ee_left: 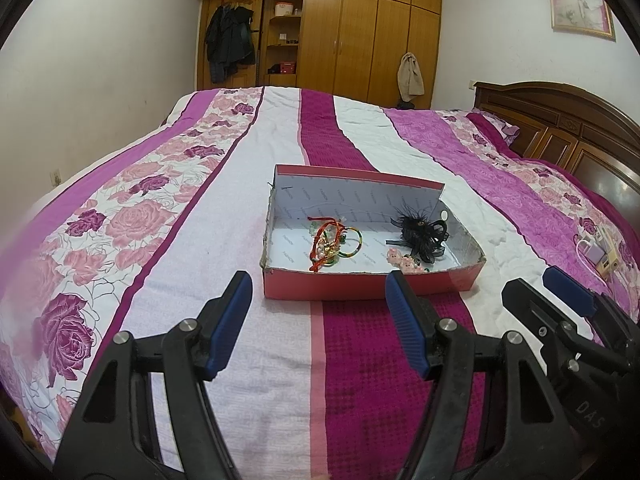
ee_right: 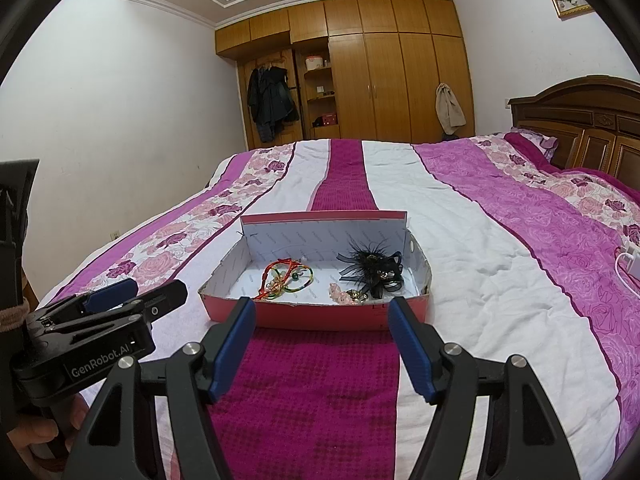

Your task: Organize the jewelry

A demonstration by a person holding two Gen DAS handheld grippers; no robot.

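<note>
An open red cardboard box (ee_left: 360,286) (ee_right: 320,316) lies on the bed ahead of both grippers. Inside on the left are red-string and green-yellow bracelets (ee_left: 334,242) (ee_right: 286,278). On the right lies a black feather hair ornament (ee_left: 420,236) (ee_right: 372,268), with small pink charms (ee_left: 404,262) (ee_right: 340,294) in front of it. My left gripper (ee_left: 318,300) is open and empty, just short of the box. My right gripper (ee_right: 322,326) is open and empty, also just short of the box. The right gripper also shows at the right in the left wrist view (ee_left: 544,292), and the left gripper at the left in the right wrist view (ee_right: 136,294).
The bed has a pink, white and magenta striped floral quilt (ee_left: 240,200) (ee_right: 480,260). A white charger and cable (ee_left: 596,252) (ee_right: 632,264) lie on the right. A wooden headboard (ee_left: 560,132) stands at the far right, a wardrobe (ee_left: 360,32) behind.
</note>
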